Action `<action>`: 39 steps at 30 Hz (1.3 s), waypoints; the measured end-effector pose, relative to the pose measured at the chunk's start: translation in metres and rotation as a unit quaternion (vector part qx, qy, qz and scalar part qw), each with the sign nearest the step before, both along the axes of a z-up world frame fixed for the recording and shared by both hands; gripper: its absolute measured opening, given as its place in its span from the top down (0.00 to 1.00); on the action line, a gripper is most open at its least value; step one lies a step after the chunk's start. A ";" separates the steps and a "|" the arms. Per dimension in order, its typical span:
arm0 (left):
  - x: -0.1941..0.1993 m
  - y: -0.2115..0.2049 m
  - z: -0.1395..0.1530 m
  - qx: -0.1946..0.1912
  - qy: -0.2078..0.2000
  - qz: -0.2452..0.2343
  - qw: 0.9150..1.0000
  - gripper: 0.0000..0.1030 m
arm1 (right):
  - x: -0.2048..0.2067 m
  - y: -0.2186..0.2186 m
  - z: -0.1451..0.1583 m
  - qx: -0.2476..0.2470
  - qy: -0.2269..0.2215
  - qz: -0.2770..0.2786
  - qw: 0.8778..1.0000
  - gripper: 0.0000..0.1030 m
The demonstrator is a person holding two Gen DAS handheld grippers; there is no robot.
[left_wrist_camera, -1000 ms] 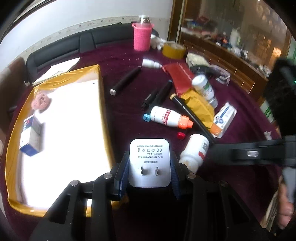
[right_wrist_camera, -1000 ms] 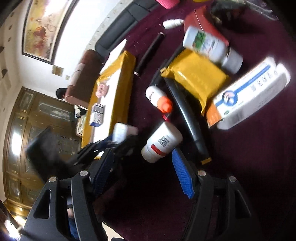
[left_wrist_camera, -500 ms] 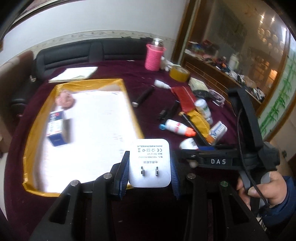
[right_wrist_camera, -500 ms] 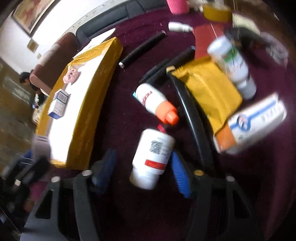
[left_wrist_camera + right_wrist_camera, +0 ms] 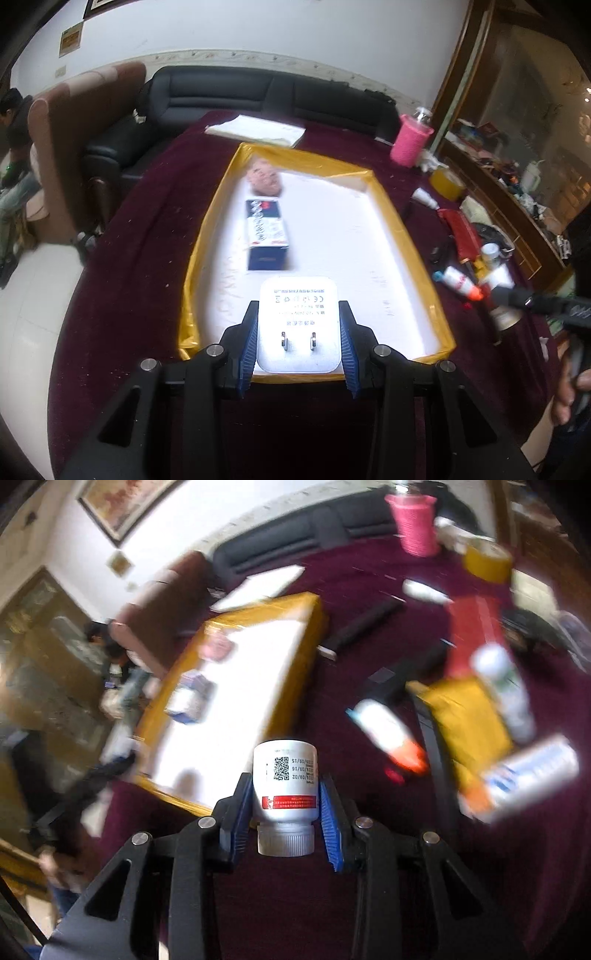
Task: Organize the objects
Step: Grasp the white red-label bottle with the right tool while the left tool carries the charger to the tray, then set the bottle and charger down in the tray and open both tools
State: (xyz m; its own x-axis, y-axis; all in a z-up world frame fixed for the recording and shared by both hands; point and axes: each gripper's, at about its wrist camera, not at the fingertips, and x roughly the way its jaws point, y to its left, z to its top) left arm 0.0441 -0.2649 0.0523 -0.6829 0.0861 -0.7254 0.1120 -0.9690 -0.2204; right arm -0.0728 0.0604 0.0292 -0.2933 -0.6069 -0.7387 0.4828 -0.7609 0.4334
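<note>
My left gripper (image 5: 298, 332) is shut on a white power adapter (image 5: 298, 321), prongs facing the camera, held over the near edge of the gold-rimmed white tray (image 5: 406, 236). In the tray lie a blue-and-white box (image 5: 266, 232) and a pink item (image 5: 264, 178). My right gripper (image 5: 283, 805) is shut on a white pill bottle (image 5: 285, 790) with a red band, cap toward the camera, held above the maroon table near the tray (image 5: 295, 642). The right gripper also shows at the right of the left wrist view (image 5: 517, 302).
On the maroon cloth right of the tray lie an orange-capped bottle (image 5: 388, 731), a yellow pouch (image 5: 469, 720), a green-labelled bottle (image 5: 506, 690), a red packet (image 5: 472, 635), a blue-and-white box (image 5: 532, 771), black pens (image 5: 362, 627), a tape roll (image 5: 487, 563) and a pink cup (image 5: 417, 524). Papers (image 5: 258, 129) lie beyond the tray.
The right gripper has closed on the white pill bottle and lifted it off the table. The left gripper has moved left with the adapter, from over the clutter to over the tray's near edge.
</note>
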 end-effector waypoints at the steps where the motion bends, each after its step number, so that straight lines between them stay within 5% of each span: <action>1: -0.001 -0.001 -0.002 -0.001 -0.003 -0.001 1.000 0.67 | -0.001 -0.010 0.004 -0.002 -0.001 0.012 1.000 0.69; 7: -0.009 -0.005 -0.014 -0.026 -0.028 0.000 0.999 0.67 | -0.010 -0.088 0.006 -0.019 -0.025 0.080 0.996 0.69; 16: -0.011 -0.013 -0.022 -0.048 -0.049 -0.004 0.998 0.67 | -0.025 -0.172 -0.043 0.003 -0.109 0.128 0.986 0.69; 39: -0.005 -0.013 -0.020 -0.032 -0.049 -0.002 0.998 0.66 | -0.039 -0.242 -0.056 0.055 -0.078 0.138 0.986 0.68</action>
